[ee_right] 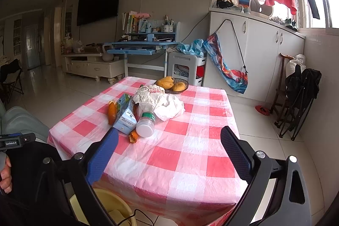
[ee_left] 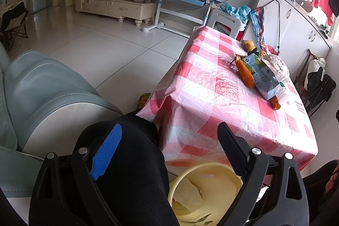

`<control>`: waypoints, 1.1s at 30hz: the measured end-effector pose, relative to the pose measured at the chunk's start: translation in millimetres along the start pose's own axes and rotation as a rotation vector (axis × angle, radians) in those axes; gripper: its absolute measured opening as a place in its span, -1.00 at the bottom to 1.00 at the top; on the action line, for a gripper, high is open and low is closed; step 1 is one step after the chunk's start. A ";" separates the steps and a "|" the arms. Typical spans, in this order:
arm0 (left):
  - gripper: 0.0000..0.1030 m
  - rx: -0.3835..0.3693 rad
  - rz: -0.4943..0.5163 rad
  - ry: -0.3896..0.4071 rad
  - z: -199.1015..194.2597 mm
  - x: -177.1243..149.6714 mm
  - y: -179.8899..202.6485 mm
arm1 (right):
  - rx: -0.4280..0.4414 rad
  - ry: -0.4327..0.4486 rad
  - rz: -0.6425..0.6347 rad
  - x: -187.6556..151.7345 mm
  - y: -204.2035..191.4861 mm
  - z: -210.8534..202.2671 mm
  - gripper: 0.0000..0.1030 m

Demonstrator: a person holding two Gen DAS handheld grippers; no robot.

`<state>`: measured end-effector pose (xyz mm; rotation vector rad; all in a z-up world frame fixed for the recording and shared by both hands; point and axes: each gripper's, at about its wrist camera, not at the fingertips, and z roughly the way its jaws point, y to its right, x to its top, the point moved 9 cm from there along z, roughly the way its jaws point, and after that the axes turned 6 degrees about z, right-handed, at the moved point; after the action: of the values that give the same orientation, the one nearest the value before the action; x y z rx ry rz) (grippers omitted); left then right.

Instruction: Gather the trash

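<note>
Trash lies in a heap on the red-checked table (ee_right: 180, 154): a drink carton (ee_right: 125, 118), orange fruit peels (ee_right: 111, 112), a clear plastic bottle (ee_right: 146, 124) on its side and crumpled white wrappers (ee_right: 167, 107). The carton (ee_left: 262, 77) and peel (ee_left: 245, 73) also show in the left wrist view. A yellow bin (ee_left: 214, 194) holding some trash stands on the floor by the table's near edge. My left gripper (ee_left: 169, 154) is open and empty above the bin and my knee. My right gripper (ee_right: 169, 154) is open and empty over the table's near part, short of the heap.
A basket of mangoes (ee_right: 172, 83) sits at the table's far end. A grey-green sofa (ee_left: 42, 94) is at the left. A white cabinet (ee_right: 264, 60), a folded chair (ee_right: 300, 99) and a blue desk (ee_right: 144, 46) stand beyond the table.
</note>
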<state>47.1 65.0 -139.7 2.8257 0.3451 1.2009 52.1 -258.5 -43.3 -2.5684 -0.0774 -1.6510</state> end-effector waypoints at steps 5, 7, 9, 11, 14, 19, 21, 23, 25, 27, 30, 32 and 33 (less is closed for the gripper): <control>0.72 0.002 0.003 -0.003 1.5 -1.9 0.4 | 0.000 -0.002 -0.001 -0.8 0.0 -0.2 0.80; 0.72 0.002 0.003 -0.003 1.4 -1.8 0.5 | 0.000 -0.002 0.000 -0.9 0.1 -0.2 0.80; 0.72 0.002 0.003 -0.003 1.3 -1.9 0.5 | 0.000 -0.003 -0.001 -0.9 0.1 -0.1 0.80; 0.72 0.002 0.003 -0.004 1.4 -1.6 0.6 | 0.001 -0.003 -0.001 -0.9 0.0 -0.3 0.80; 0.72 0.003 0.004 -0.005 2.2 -2.2 0.8 | 0.000 -0.002 -0.001 -0.7 0.1 -0.7 0.80; 0.72 0.003 0.005 -0.006 3.0 -3.3 0.8 | 0.001 -0.003 -0.001 -0.6 0.3 -1.1 0.80; 0.72 0.003 0.005 -0.007 2.9 -3.2 0.9 | 0.001 -0.004 -0.001 -0.9 0.5 -1.1 0.80; 0.72 0.003 0.006 -0.007 2.8 -4.1 0.7 | 0.001 -0.005 -0.001 -0.7 0.4 -1.2 0.80; 0.72 0.003 0.005 -0.007 2.8 -2.9 1.1 | 0.001 -0.004 -0.001 -0.6 0.4 -1.6 0.80; 0.72 0.003 0.005 -0.007 2.7 -3.8 0.9 | 0.001 -0.005 -0.001 -0.5 0.5 -1.8 0.80; 0.72 0.003 0.005 -0.007 2.7 -2.7 1.4 | 0.001 -0.004 0.000 -0.5 0.7 -2.1 0.80; 0.72 0.003 0.005 -0.008 2.7 -2.5 1.5 | 0.001 -0.005 0.000 -0.5 0.7 -2.1 0.80; 0.73 0.003 0.006 -0.008 2.7 -3.0 1.4 | 0.001 -0.005 -0.001 -0.1 0.6 -2.4 0.80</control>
<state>47.3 63.1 -143.5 2.8353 0.3394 1.1910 50.0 -259.4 -42.4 -2.5717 -0.0797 -1.6444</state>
